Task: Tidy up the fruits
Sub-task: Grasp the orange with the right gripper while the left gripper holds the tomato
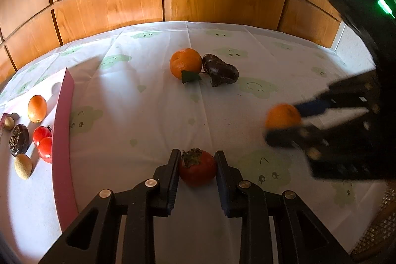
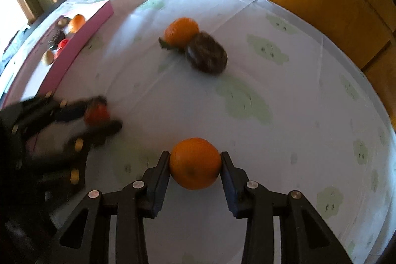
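Holding the red fruit (image 1: 197, 170) tight in our left claw (image 1: 197, 166) and the orange (image 2: 195, 163) in our right claw (image 2: 195, 165), we should lift both gently toward the pink tray (image 1: 63, 140) off to the left.

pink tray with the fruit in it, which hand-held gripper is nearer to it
Left. The left hand-held gripper, shut on the red tomato-like fruit, sits just beside the pink tray. The right hand-held gripper, holding an orange, is farther across the table.
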The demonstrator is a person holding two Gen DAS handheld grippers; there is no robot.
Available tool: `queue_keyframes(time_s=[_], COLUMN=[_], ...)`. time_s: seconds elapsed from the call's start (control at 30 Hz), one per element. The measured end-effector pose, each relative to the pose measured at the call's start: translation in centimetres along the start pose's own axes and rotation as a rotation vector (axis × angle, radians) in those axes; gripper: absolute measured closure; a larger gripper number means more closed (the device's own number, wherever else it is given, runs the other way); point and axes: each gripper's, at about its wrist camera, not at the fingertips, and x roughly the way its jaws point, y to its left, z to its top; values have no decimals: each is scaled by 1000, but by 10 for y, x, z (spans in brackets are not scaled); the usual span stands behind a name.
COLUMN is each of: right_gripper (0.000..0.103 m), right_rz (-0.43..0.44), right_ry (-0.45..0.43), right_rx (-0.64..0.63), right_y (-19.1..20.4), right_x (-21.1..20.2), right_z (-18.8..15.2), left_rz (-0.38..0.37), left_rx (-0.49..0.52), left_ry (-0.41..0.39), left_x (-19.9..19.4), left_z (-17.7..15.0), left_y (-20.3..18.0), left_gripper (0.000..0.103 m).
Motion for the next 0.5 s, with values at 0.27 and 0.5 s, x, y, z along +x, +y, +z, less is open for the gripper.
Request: queue_keyframes(time_s=[0.27,0.5], right_gripper=[63,62], right_rz=[31,36], right_ry=[-12,-21], right_rx=[46,44], right_y=[-13,-14], right_x=[0,0], right_z=[-13,-13], left_rz=[19,34], left_rx=[6,11], left_ry=[2,-1], left_x=[-1,0], left_z=[1,1], left_y=[-5,-8], left_gripper=[75,75])
